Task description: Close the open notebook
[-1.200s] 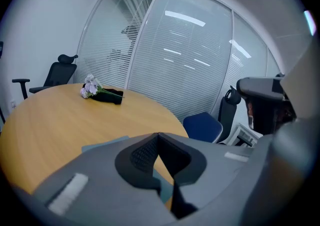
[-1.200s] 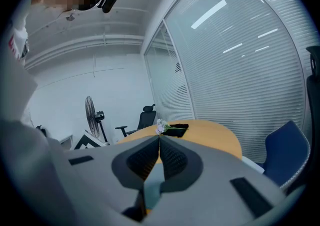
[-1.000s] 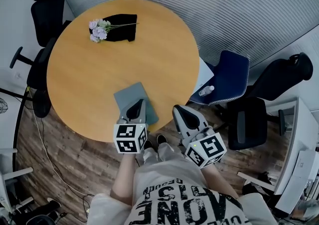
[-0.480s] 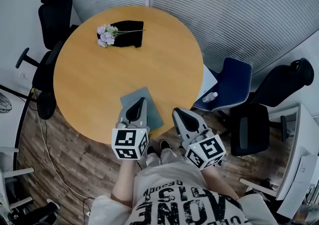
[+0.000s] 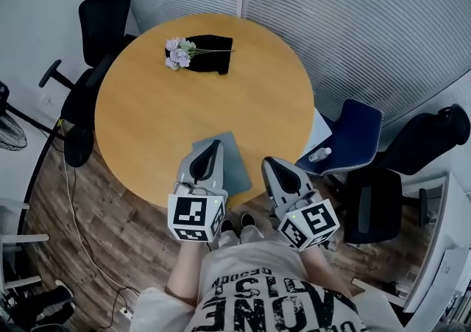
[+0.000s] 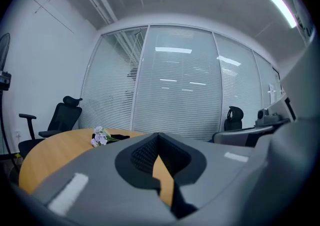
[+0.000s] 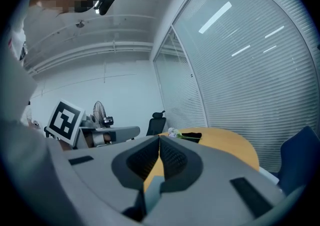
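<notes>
A grey-blue notebook (image 5: 235, 166) lies closed and flat on the round wooden table (image 5: 147, 110), near its front edge. My left gripper (image 5: 215, 145) hovers over the notebook's left part with its jaws shut and nothing between them; in the left gripper view it (image 6: 159, 135) points level across the table. My right gripper (image 5: 270, 164) is shut and empty, just off the table's edge to the right of the notebook. In the right gripper view, that gripper (image 7: 159, 140) points over the table, and the left gripper's marker cube (image 7: 65, 120) shows at left.
A bunch of pale purple flowers (image 5: 177, 54) lies on a black cloth (image 5: 210, 51) at the table's far side. A blue chair (image 5: 356, 134) holding a small bottle (image 5: 320, 154) stands at right, with black office chairs (image 5: 100, 6) (image 5: 372, 205) around.
My left gripper has risen off the notebook and now looms larger in the head view. The right gripper has shifted slightly. The head camera has moved, so the table sits further right in the picture.
</notes>
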Tool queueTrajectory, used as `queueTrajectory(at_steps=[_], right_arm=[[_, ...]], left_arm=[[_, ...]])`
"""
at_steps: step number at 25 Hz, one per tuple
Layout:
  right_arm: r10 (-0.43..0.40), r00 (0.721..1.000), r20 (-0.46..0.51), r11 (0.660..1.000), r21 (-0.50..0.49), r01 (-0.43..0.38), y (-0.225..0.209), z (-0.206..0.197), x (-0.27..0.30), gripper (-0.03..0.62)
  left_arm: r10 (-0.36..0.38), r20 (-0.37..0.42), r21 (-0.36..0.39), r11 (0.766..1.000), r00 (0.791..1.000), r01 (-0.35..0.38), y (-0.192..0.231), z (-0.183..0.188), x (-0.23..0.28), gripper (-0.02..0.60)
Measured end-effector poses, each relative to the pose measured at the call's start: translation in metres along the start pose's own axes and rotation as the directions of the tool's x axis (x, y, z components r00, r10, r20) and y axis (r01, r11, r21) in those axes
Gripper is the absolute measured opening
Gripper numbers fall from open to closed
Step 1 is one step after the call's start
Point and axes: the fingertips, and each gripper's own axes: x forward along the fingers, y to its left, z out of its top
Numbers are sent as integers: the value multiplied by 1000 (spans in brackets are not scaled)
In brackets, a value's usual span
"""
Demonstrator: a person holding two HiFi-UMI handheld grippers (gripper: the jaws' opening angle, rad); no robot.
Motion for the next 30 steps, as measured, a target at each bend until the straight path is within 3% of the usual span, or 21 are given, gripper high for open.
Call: queueTrajectory(at_steps=[14,30], right_arm=[[73,997,29,997,-24,-73,23,22,20,12],[163,986,38,985,-64,-160,54,45,27,12]], left_arm=[[94,64,41,994,994,-97,22,30,-38,9],[172,97,12,985,980,-174,32,39,-82,9]])
